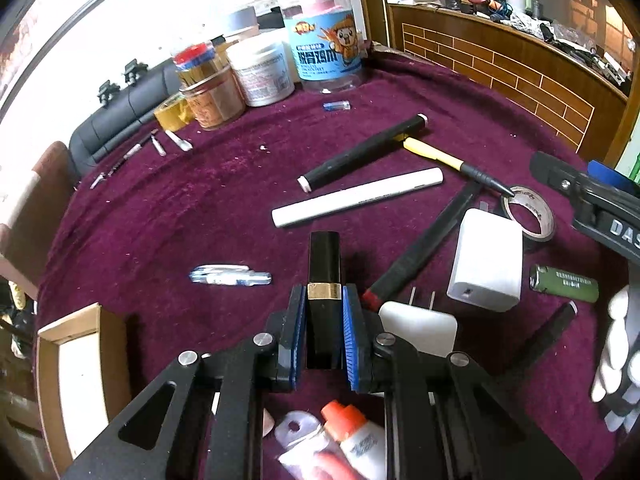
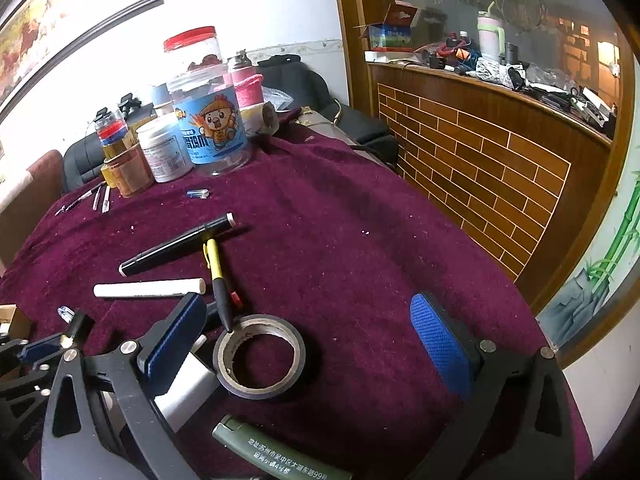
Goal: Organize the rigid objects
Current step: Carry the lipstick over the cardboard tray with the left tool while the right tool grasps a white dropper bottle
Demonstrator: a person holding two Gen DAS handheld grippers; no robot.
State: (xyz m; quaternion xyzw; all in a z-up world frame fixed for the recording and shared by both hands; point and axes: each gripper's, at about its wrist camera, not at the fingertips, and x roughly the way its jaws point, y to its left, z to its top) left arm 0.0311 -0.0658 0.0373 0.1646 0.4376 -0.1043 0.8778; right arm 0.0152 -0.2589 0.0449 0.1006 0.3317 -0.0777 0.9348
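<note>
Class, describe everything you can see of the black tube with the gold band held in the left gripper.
The black tube is a squarish, glossy, lipstick-like case ringed by a gold band near its middle. It points away from the camera, clamped at the sides between the blue pads of the left gripper, above the maroon cloth. Its near end is hidden in shadow.

Each black gripper (image 1: 324, 328) (image 2: 312, 344) has blue ribbed pads, silver screws; white glove (image 1: 618, 356).
</note>
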